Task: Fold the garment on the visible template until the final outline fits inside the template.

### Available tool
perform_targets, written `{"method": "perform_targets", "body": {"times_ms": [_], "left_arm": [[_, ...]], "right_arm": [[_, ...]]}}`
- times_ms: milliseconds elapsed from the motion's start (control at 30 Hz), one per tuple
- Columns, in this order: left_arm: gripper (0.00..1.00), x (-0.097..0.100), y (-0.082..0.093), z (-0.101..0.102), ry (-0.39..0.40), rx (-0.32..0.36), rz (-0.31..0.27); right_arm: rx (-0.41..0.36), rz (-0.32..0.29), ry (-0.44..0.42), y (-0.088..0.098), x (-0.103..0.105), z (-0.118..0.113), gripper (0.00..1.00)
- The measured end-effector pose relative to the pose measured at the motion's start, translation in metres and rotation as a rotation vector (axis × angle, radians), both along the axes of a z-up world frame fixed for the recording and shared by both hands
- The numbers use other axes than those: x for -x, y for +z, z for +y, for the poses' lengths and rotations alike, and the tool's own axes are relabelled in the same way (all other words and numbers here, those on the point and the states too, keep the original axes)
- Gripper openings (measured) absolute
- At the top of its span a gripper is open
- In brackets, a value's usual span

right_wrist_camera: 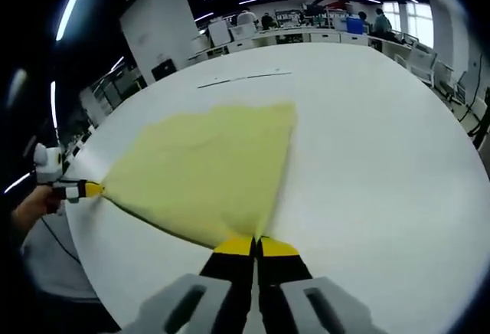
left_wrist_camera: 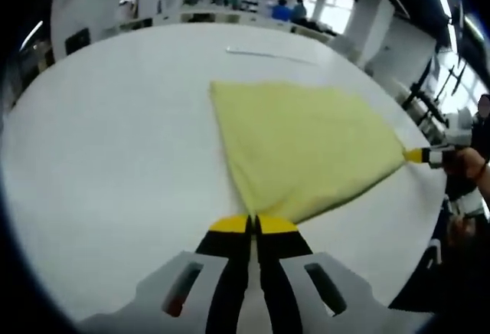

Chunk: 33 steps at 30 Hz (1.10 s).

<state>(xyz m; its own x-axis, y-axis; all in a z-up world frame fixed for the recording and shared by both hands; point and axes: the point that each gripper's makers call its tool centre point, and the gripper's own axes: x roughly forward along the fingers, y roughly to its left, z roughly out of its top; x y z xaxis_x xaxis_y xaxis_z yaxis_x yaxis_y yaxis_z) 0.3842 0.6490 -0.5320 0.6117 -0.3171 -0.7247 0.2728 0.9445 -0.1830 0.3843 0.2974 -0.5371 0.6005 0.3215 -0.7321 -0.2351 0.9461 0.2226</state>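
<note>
A pale yellow garment lies spread over the white table, pulled taut between two near corners. My left gripper is shut on one near corner, its yellow-tipped jaws pressed together. My right gripper is shut on the other near corner of the garment. The right gripper enters the left gripper view from the right, clamped on the cloth's tip. In the right gripper view the left gripper holds the cloth's left tip. A thin template line runs on the table beyond the cloth, also seen as the template line.
The white table's edge curves close by the grippers. A person's hand holds the right gripper at the table's side. Desks, shelves and seated people stand far behind the table under ceiling lights.
</note>
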Motion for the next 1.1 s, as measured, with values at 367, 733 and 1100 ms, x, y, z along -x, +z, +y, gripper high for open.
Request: {"method": "perform_targets", "body": {"times_ms": [367, 733, 1100], "left_arm": [[0.02, -0.003, -0.003, 0.002, 0.007, -0.004, -0.018], [0.34, -0.006, 0.013, 0.009, -0.003, -0.008, -0.06], [0.71, 0.005, 0.052, -0.002, -0.061, 0.011, -0.171]], "right_arm": [[0.02, -0.021, -0.004, 0.0, -0.001, 0.001, 0.0], [-0.006, -0.058, -0.005, 0.014, -0.003, 0.008, 0.4], [-0.009, -0.135, 0.13, 0.057, 0.003, 0.031, 0.8]]}}
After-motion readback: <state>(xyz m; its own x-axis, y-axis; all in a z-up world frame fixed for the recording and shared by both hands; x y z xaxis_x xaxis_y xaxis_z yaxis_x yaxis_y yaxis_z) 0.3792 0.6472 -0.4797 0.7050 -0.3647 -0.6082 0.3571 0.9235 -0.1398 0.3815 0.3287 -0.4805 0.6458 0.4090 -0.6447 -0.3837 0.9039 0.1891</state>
